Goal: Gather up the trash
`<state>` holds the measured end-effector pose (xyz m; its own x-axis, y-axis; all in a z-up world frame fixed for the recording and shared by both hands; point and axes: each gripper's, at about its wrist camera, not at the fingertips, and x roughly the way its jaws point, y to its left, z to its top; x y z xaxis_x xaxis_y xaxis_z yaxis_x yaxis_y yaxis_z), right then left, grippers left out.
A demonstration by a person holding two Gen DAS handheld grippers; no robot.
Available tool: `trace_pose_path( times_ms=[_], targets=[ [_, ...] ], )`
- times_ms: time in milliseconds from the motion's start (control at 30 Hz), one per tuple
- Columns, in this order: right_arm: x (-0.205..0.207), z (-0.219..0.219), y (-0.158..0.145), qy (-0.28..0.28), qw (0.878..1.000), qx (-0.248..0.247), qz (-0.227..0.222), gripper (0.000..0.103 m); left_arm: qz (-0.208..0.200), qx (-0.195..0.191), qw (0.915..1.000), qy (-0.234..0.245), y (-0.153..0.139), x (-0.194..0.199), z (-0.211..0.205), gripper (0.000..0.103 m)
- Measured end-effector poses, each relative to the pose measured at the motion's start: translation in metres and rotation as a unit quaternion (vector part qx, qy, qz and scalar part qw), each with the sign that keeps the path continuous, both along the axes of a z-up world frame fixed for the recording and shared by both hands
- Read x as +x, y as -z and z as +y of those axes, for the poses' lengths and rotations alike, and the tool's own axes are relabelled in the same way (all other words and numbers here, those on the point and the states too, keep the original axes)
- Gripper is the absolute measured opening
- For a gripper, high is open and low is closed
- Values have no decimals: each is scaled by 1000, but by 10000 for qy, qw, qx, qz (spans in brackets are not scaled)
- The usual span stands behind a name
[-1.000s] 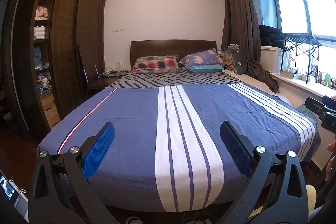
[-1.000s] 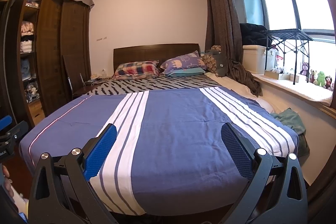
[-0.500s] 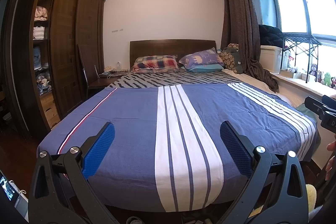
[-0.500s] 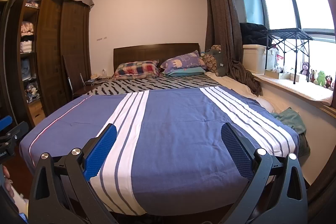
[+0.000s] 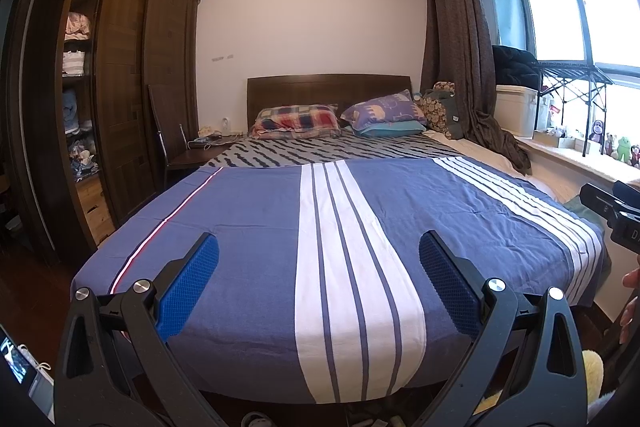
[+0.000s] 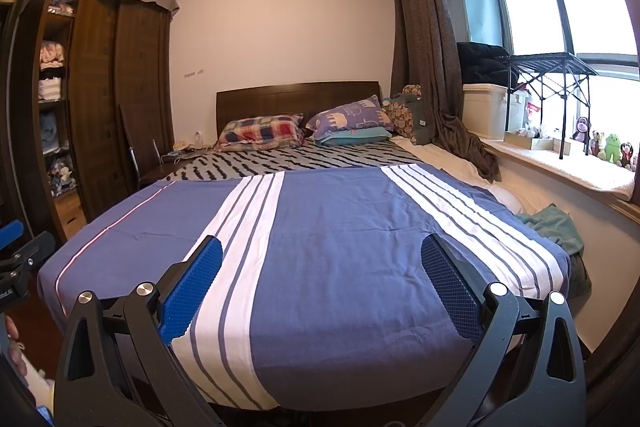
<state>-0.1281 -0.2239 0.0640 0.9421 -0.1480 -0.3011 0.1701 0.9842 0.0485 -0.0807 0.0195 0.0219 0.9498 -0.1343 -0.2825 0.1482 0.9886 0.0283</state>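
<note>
Trash is not identifiable in either wrist view: the bed [image 5: 256, 227] carries only a blue striped cover [image 6: 340, 247], a zebra-patterned sheet toward the head edge, and pillows [image 5: 298, 121] against the headboard; no wrapper, paper or bin can be made out on its surface. Small pale items lie on the floor below the foot edge of the bed in the left wrist view, too cut off to tell whether they are waste. A green cloth [image 6: 554, 227] is bunched off the bed's right edge near the foot corner, below the window ledge; it reads as fabric, not litter. The left gripper [image 5: 318, 267] hovers over the foot edge with its jaws spread wide and nothing between them. The right gripper [image 6: 322, 269] is in the same attitude, jaws apart and empty, above the foot edge nearer the right corner. Judgement: the task is at its opening, in a survey step, with nothing collected. The next move appears to call for locating a target, most likely by pointing the cameras lower toward the floor at the foot of the bed or toward the chair [image 5: 172, 151] at the head-left corner, where small clutter sits, before any approach is committed.
</note>
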Motion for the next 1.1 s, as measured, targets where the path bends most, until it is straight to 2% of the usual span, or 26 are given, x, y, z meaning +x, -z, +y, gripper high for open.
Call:
trace_pose_path(
  times_ms=[600, 800, 1100],
  targets=[
    [0, -2, 6, 5, 10000, 13, 44, 100, -31, -13, 9999, -128, -4, 0, 4, 95],
    [1, -2, 8, 25, 10000, 16, 60, 100, 96, -193, 9997, -61, -5, 2, 8, 95],
    [2, -3, 9, 22, 9999, 14, 109, 100, 64, -69, 9997, -224, -6, 3, 7, 95]
  ],
)
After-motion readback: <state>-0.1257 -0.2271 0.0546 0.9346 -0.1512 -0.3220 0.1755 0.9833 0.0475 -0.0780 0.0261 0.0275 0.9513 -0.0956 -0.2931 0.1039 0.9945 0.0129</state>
